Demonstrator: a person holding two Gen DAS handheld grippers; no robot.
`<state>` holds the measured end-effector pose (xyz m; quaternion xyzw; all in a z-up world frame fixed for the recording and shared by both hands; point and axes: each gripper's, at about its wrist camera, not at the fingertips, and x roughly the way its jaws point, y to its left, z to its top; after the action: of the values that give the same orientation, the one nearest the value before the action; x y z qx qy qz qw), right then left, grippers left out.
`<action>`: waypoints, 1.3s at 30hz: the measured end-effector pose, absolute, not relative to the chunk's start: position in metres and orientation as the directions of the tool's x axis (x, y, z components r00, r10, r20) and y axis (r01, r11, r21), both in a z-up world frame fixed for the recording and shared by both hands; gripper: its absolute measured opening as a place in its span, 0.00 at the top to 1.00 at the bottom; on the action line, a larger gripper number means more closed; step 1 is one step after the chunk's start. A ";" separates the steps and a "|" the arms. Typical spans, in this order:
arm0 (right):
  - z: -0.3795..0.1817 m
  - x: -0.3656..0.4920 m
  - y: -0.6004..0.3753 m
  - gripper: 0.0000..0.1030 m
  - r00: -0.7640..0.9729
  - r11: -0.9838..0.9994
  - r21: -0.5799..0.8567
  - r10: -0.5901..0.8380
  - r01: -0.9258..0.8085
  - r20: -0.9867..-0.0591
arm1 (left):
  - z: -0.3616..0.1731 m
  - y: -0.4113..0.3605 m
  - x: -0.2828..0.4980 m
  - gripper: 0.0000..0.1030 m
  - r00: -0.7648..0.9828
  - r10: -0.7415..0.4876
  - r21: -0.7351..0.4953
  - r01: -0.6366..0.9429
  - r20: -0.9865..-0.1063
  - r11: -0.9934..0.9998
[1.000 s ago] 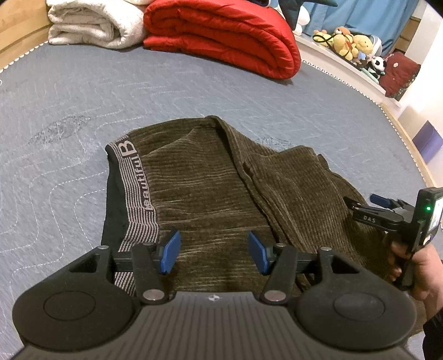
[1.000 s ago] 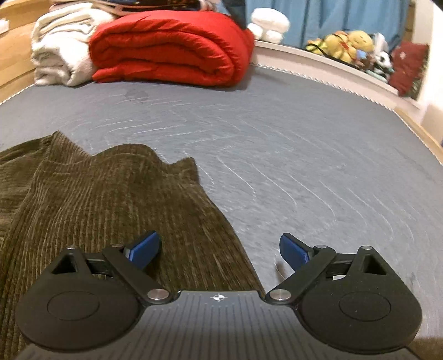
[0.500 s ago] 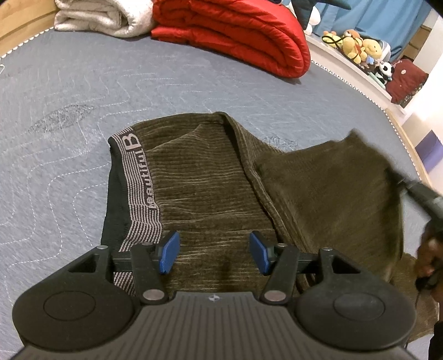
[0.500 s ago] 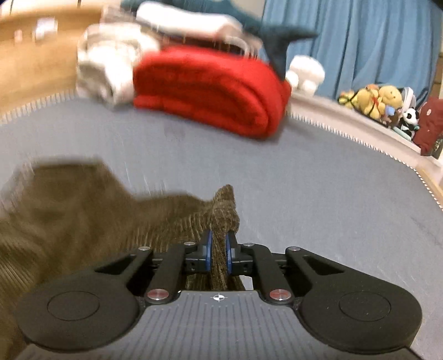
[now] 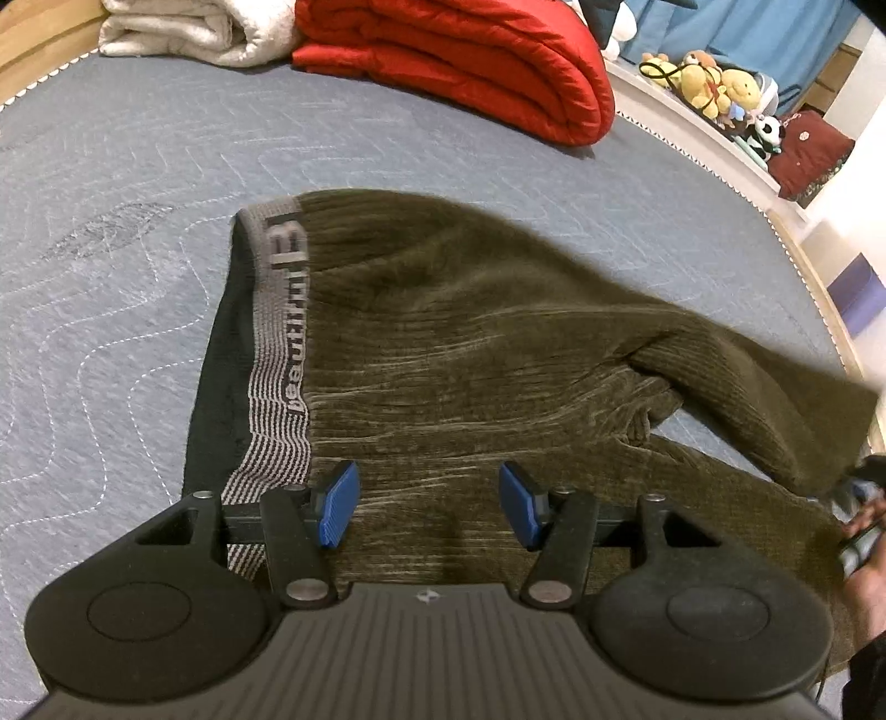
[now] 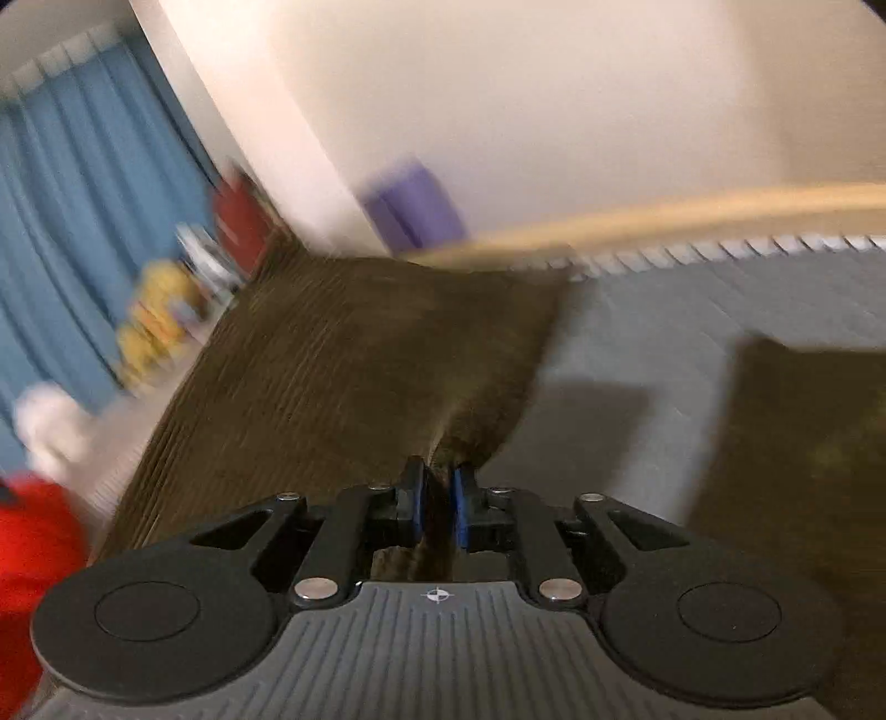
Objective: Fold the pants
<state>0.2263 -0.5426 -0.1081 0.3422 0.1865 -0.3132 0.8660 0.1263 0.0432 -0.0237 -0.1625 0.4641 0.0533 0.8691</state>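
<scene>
Olive corduroy pants lie on the grey mattress, their black and grey waistband at the left. My left gripper is open and empty, low over the near part of the pants beside the waistband. My right gripper is shut on a pinched edge of one pant leg, which is lifted and stretched out in front of it, blurred by motion. In the left wrist view that leg hangs raised at the right, and the right gripper shows at the right edge with the hand.
A folded red duvet and a white blanket lie at the far end of the mattress. Plush toys line a ledge at the far right. The wooden bed edge runs along the right, near a white wall.
My right gripper went from open to shut on the pant leg, then lifted it and swung it across to the right. My left gripper stayed open over the pants.
</scene>
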 end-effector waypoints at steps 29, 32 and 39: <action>-0.102 0.229 -0.288 0.56 0.662 0.863 0.290 0.505 -0.414 -0.554 | -0.051 0.141 0.154 0.38 0.529 0.059 -0.233 -0.467 -0.846 0.853; -0.118 0.230 -0.265 0.33 0.605 0.853 0.318 0.519 -0.415 -0.603 | -0.059 0.167 0.162 0.30 0.575 0.015 -0.291 -0.437 -0.818 0.851; -0.135 0.242 -0.257 0.22 0.583 0.831 0.480 0.544 -0.279 -0.603 | -0.077 0.186 0.180 0.17 0.654 -0.010 -0.361 -0.404 -0.757 0.841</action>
<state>0.2425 -0.2575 -0.1346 0.1694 0.3912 0.2357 0.8733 0.1797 0.1859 -0.0773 -0.2587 0.4005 0.1130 0.8717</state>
